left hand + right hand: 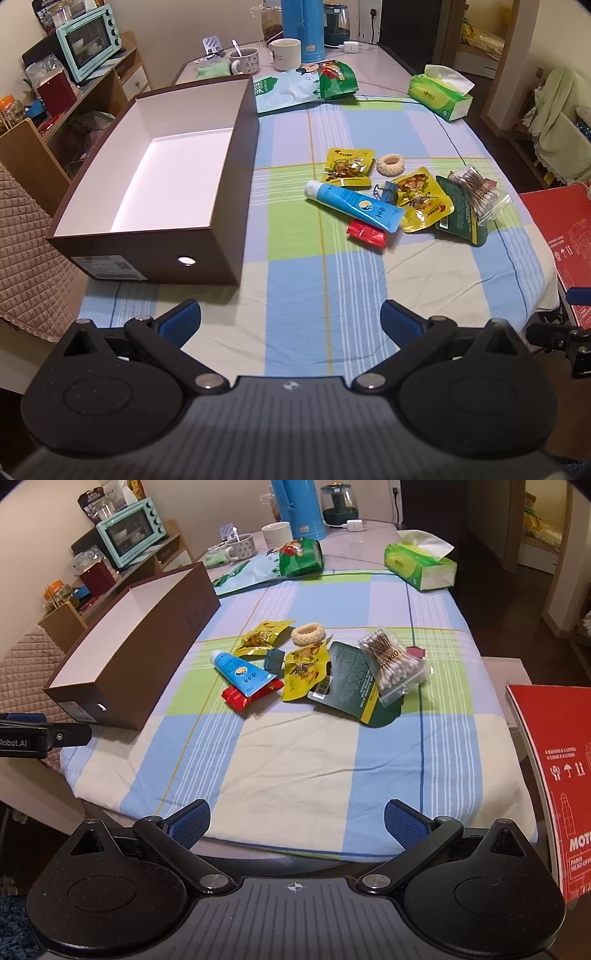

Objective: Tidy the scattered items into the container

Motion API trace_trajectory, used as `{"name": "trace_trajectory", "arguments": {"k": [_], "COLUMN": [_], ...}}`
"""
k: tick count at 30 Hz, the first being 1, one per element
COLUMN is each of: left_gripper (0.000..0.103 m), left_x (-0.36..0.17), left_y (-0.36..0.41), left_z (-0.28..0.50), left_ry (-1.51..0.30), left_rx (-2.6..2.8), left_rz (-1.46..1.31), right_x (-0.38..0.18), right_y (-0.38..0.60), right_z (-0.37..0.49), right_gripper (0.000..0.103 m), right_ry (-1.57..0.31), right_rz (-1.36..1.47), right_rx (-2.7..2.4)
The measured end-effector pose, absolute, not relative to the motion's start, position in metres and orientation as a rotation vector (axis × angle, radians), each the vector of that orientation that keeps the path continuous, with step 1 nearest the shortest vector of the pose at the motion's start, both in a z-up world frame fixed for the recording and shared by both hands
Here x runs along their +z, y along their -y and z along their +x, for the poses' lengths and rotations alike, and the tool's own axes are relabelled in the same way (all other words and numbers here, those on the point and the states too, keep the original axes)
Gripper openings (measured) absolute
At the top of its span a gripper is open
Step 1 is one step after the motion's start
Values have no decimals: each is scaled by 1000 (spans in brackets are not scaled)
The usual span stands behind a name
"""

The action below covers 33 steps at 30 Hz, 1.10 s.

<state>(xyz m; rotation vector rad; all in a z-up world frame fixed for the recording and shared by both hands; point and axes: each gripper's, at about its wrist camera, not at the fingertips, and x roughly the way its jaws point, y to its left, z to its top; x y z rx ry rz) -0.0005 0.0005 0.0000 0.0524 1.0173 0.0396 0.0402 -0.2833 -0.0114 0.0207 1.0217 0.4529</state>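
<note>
The checked blue, green and cream cloth (295, 266) covered the tabletop before me. On its left side stood the long brown cardboard box with a white inside (166, 173), open at the top and with nothing in it, one short end turned toward my left gripper (290, 319). I held that gripper low over the near edge, its blue-padded fingers (183, 319) spread wide with nothing between them; the box lay ahead and to its left. My right gripper (297, 821) hung at the near edge too, its fingers likewise spread and bare.

The scattered things lay in a cluster near the middle of the cloth, well ahead of both grippers and right of the box. Largest was the dark green flat packet (351, 686), with the clear bag of cotton swabs (391, 664) lying on it. The blue and white tube (240, 670) lay across a small red sachet (236, 698). Two yellow snack pouches (304, 666) flanked a small dark binder clip (274, 659), and a cream knitted hair tie (308, 633) lay at the far side of the cluster.
</note>
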Motion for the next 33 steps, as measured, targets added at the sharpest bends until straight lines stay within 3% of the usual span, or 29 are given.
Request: {"name": "trace_trajectory", "arguments": {"k": [33], "left_gripper": [102], "left_x": [0], "left_y": [-22], "left_z": [-22], "left_ry": [-993], "left_rx": [58], "left_rz": [39], "right_x": [-9], "right_y": [262], "right_z": [32], "right_gripper": [103], "right_ry": [-1032], "right_rz": [7], "right_rx": [432]}}
